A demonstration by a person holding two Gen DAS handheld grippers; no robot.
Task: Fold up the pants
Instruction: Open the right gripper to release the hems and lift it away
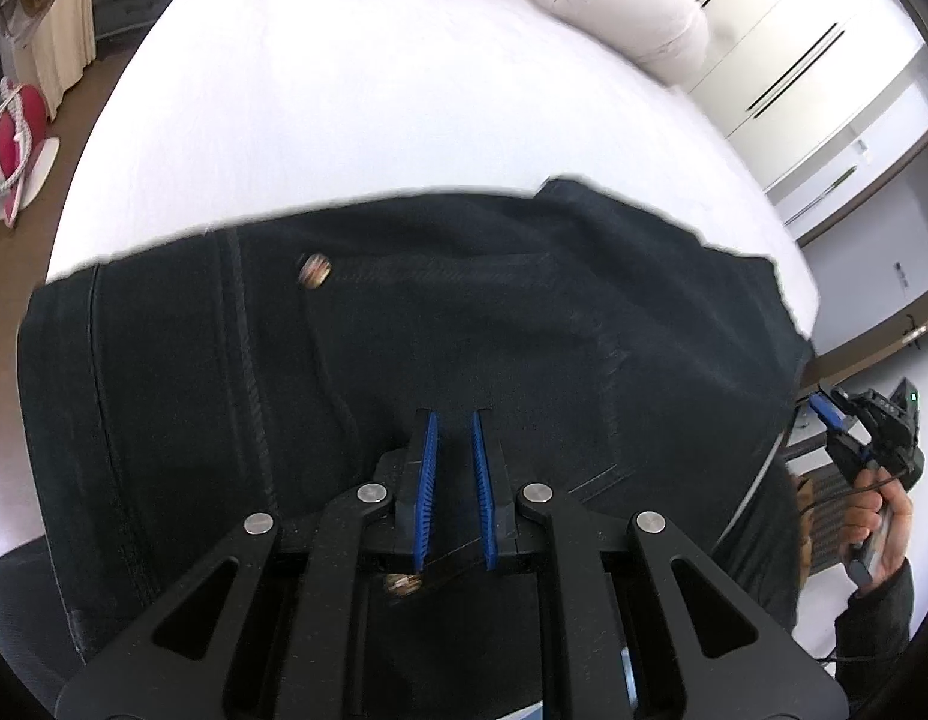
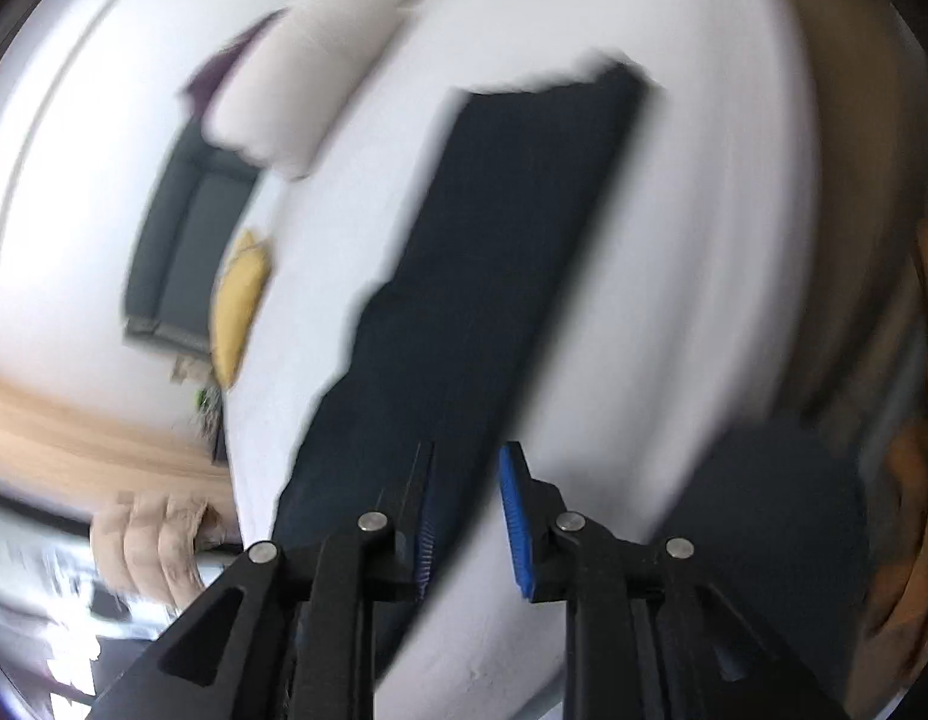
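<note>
Left wrist: gripper (image 1: 452,426) clamped on pants (image 1: 404,324).

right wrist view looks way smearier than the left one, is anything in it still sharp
Right wrist view: heavy motion blur smears the dark pants, the white bed and the yellow pillow; only the right gripper stays fairly crisp. Left wrist view: mostly sharp, mild blur on the pants, with strong fisheye bending of the bed edge.
</note>
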